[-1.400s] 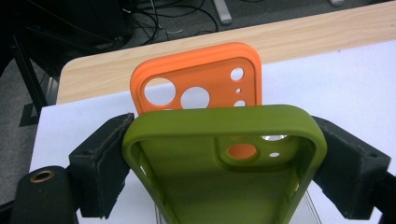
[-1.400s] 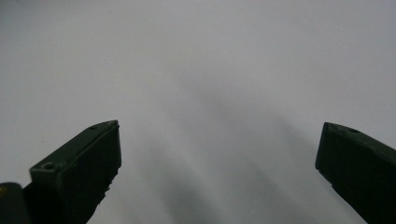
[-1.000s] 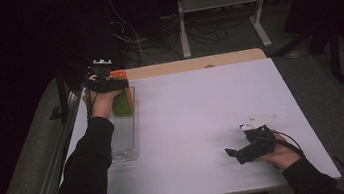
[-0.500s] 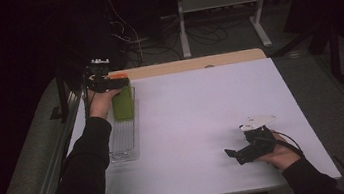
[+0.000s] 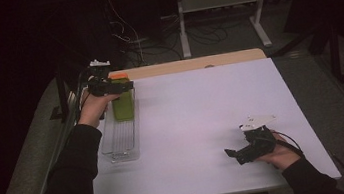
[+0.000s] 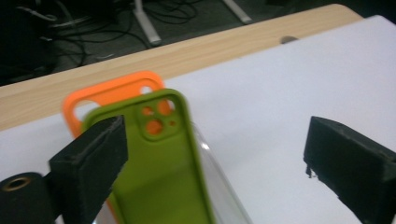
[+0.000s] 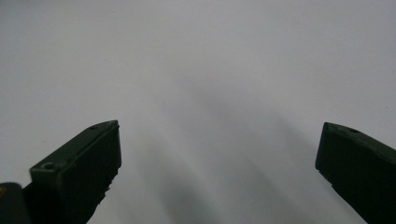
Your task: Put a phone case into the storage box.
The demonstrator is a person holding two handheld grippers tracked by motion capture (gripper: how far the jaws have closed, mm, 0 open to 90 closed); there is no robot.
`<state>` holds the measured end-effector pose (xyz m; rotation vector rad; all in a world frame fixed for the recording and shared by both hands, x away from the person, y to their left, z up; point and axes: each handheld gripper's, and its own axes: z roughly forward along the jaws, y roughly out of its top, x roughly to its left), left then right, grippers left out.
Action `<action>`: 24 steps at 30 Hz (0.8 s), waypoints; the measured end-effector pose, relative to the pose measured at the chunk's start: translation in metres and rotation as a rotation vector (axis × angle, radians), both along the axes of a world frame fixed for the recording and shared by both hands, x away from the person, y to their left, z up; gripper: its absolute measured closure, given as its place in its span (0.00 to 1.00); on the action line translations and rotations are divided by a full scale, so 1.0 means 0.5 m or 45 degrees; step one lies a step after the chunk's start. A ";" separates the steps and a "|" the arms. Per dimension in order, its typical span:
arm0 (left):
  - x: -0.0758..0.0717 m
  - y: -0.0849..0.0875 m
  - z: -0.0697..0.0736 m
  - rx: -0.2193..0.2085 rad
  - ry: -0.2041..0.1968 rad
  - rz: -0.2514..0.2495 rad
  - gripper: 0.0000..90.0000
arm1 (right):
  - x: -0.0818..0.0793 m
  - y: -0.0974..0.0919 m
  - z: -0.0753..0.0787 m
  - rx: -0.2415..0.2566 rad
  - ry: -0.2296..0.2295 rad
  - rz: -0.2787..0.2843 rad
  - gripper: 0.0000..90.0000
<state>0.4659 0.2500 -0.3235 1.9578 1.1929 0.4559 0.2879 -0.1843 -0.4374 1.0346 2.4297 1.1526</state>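
A green phone case (image 5: 124, 107) (image 6: 161, 168) leans at the far end of a clear tray (image 5: 122, 145) at the table's left. An orange phone case (image 5: 118, 76) (image 6: 105, 93) stands just behind it. My left gripper (image 5: 127, 85) (image 6: 215, 144) hovers above the green case's top, pointing right. Its jaws have just been opening and now stand wide; the case sits by the left jaw, with no pad pressing on it. My right gripper (image 5: 231, 154) (image 7: 217, 149) rests open at the near right, low over the bare white table cover (image 5: 203, 118).
A strip of wooden tabletop (image 5: 196, 63) runs along the far edge of the cover. Beyond it are floor cables and a metal stand (image 5: 218, 0). The near half of the tray holds nothing.
The left gripper's jaws have opened off the green case and the hand has drawn slightly back and up. More of the green case now shows in the tray. The right hand has kept still.
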 end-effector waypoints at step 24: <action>-0.140 -0.016 -0.006 -0.041 -0.062 -0.301 0.02 | -0.002 0.000 0.003 0.003 -0.001 -0.006 0.00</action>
